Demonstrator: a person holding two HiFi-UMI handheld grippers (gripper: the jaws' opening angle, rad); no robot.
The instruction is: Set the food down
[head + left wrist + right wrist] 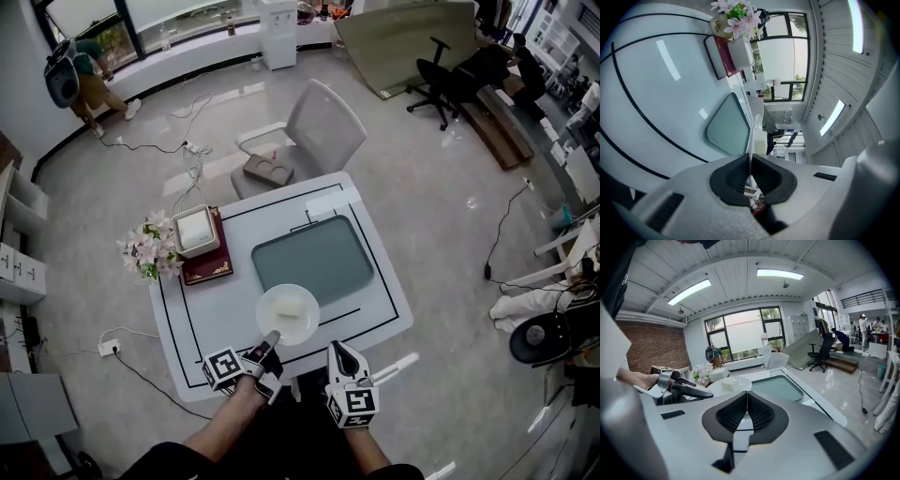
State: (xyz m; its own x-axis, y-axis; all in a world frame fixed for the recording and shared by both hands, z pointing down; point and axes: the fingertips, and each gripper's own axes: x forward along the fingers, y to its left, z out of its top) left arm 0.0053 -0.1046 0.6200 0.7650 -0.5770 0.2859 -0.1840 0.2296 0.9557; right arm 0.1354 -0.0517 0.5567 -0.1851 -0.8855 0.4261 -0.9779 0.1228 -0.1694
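At white table's [375, 314] near edge, left hand-held gripper [270, 339] pinches plate [272, 305] rim; right hand-held gripper [338, 350] hovers closed.

**Plate of food held over the white table's near side**

A white plate [288, 314] carrying a pale block of food [291, 307] is gripped at its near rim by the left gripper [270, 339], just in front of a grey-green tray [314, 260] laid on the white table [187, 323]. The right gripper [341, 354] is held just beside it, apart from the plate. At the table's left side, pink flowers [148, 249] are placed beside a white box [197, 231], which is rested on a dark red book [211, 269]. A grey chair [323, 127] is seen behind the table.
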